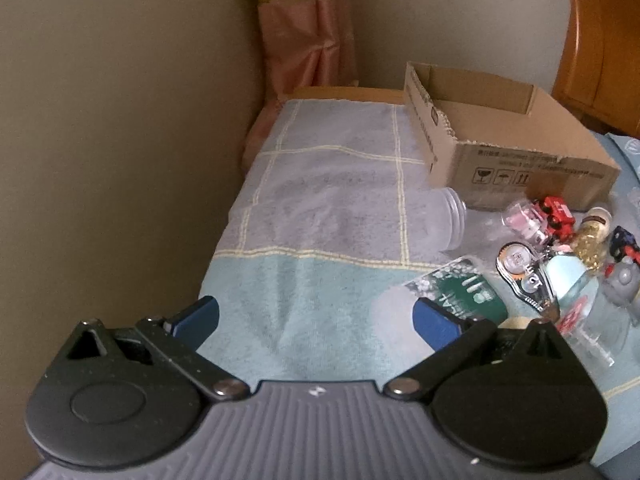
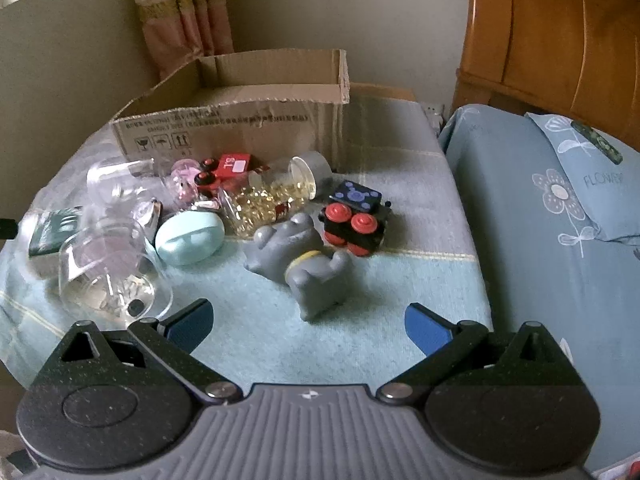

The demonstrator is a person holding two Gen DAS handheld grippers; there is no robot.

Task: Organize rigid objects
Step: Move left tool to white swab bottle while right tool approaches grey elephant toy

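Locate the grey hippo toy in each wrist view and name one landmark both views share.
Left wrist view: grey hippo toy lies at the far right edge, mostly cut off, behind the clutter.
Right wrist view: it lies on its back near centre, just ahead of the open jaws.
Shared landmark: the cardboard box behind the pile.

Beige wall [image 1: 120,120] on the left. Pink curtain [image 1: 308,28] with a gold band hung in the corner. Checked towel [image 1: 320,184] spread over a wooden table [image 1: 344,93]. Wooden headboard [image 2: 560,40] stood at the right, above a blue flowered pillow [image 2: 580,184]. Soft, dim daylight.
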